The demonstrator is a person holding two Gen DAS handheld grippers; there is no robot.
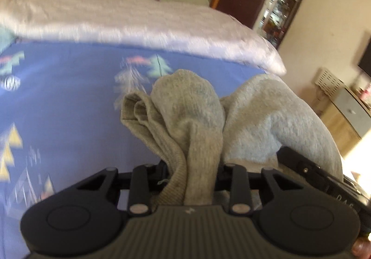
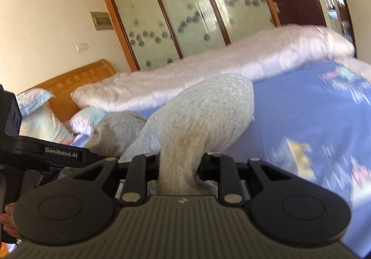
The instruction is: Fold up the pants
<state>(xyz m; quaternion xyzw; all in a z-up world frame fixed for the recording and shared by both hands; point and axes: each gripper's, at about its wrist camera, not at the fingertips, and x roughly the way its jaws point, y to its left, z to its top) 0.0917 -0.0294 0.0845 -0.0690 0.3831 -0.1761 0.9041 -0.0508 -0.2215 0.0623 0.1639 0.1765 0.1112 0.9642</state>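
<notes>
Both hand-held grippers clamped on bunched grey pants [image 1: 185,119], lifted over the bed [image 1: 69,96].
Left hand-held gripper [image 1: 192,173] and right hand-held gripper [image 2: 178,166] gripping fabric mid-carry; probably need lowering and spreading flat next.

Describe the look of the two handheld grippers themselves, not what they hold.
Both the left gripper and the right gripper are matte black plastic linkages with silver pivot pins, round side discs and a ribbed dark-grey centre plate with a small white logo. White "GenRobot.AI" lettering marks the left gripper's side arm. No cables show.
</notes>
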